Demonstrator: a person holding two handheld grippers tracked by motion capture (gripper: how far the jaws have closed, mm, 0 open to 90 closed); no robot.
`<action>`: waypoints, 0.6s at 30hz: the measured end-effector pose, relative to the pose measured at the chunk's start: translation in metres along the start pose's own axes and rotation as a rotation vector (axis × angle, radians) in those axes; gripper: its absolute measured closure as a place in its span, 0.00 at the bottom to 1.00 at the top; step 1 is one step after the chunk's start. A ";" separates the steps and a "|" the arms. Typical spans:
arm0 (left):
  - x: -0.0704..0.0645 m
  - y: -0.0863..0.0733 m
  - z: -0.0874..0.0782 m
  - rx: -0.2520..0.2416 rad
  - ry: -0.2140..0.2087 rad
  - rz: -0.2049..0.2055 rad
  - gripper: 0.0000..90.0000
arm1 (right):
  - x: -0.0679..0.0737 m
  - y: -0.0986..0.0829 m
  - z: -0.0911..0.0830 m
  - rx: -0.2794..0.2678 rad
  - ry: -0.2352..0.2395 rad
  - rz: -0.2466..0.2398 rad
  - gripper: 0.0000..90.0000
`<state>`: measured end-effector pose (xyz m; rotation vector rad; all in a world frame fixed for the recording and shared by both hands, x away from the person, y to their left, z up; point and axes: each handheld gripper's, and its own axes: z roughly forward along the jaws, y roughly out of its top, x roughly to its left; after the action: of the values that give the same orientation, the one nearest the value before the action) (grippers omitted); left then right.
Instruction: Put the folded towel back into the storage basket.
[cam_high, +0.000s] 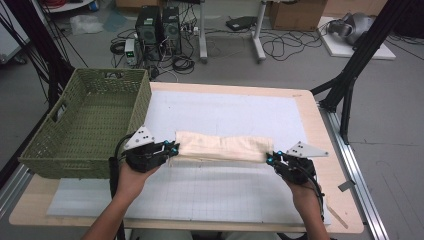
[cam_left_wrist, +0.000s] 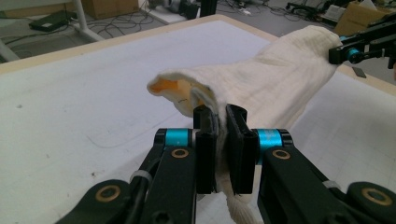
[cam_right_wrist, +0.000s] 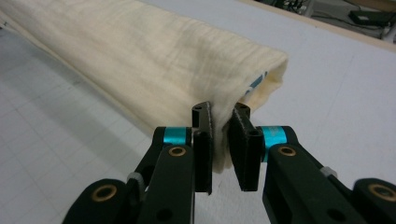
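Note:
A cream folded cloth (cam_high: 222, 146) lies stretched across the white gridded mat (cam_high: 225, 195) in the middle of the table. My left gripper (cam_high: 171, 149) is shut on the cloth's left end (cam_left_wrist: 205, 93), the fabric pinched between its jaws. At the other end my right gripper (cam_high: 270, 158) is shut on the cloth's right corner (cam_right_wrist: 224, 126). In the left gripper view the cloth (cam_left_wrist: 275, 79) rises between the two grippers, and the right gripper (cam_left_wrist: 348, 52) shows at its far end. The cloth (cam_right_wrist: 140, 60) is folded over into a long band.
A green woven basket (cam_high: 87, 122) stands at the table's left edge, close to my left gripper. The wooden table edge (cam_high: 320, 120) runs along the right. Beyond the table lie cables, computer towers (cam_high: 157, 27) and black frame legs (cam_high: 350, 85).

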<state>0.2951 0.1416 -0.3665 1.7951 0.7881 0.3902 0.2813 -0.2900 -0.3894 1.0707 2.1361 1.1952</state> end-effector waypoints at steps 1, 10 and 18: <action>0.001 0.002 -0.002 -0.003 0.004 0.001 0.92 | 0.000 0.003 0.000 -0.004 0.004 0.003 0.89; 0.015 0.017 -0.029 -0.031 0.063 -0.004 0.92 | 0.003 0.040 0.019 -0.062 0.031 -0.038 0.89; 0.026 0.015 -0.052 -0.056 0.103 -0.020 0.92 | 0.013 0.068 0.037 -0.074 0.054 -0.073 0.90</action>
<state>0.2877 0.1930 -0.3364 1.7247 0.8583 0.4901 0.3268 -0.2392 -0.3501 0.9309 2.1342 1.2715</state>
